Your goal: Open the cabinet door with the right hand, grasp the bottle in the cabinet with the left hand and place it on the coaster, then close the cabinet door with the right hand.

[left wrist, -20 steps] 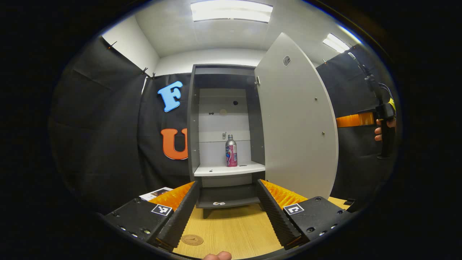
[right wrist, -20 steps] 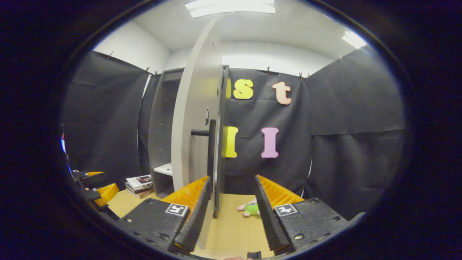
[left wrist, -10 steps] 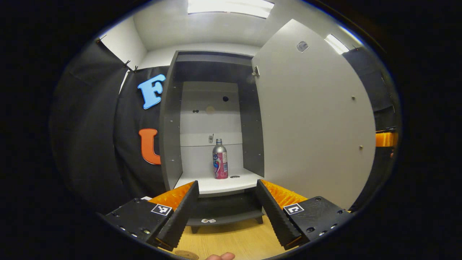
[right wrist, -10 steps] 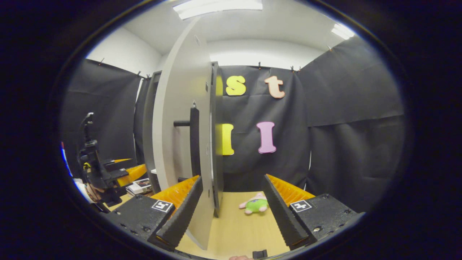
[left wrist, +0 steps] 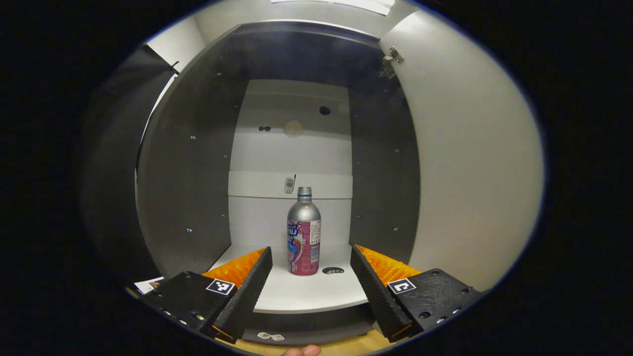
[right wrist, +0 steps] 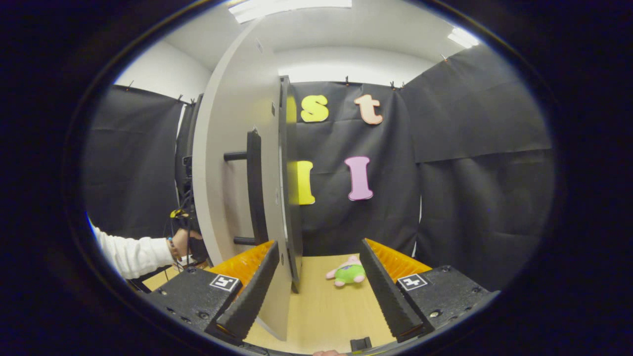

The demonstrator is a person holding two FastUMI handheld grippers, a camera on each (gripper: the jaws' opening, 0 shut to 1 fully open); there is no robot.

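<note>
A silver bottle (left wrist: 303, 232) with a pink label stands upright on the cabinet's white shelf (left wrist: 301, 291). My left gripper (left wrist: 309, 279) is open at the shelf's front edge, with the bottle a little beyond and centred between its fingers, not touched. The cabinet door (left wrist: 474, 163) stands wide open on the right. In the right gripper view the same door (right wrist: 232, 198) is seen edge-on with its dark bar handle (right wrist: 253, 185). My right gripper (right wrist: 316, 282) is open near the door's free edge and holds nothing.
A green and pink plush toy (right wrist: 348, 273) lies on the wooden table (right wrist: 326, 311) behind the door. A person's white sleeve (right wrist: 131, 254) reaches into the cabinet at the left of the right gripper view. The shelf has a small round hole (left wrist: 333, 270) beside the bottle.
My left gripper has moved forward up to the cabinet, so the bottle looms larger and now stands between the fingers. The right gripper drifted slightly; the door stays open.
</note>
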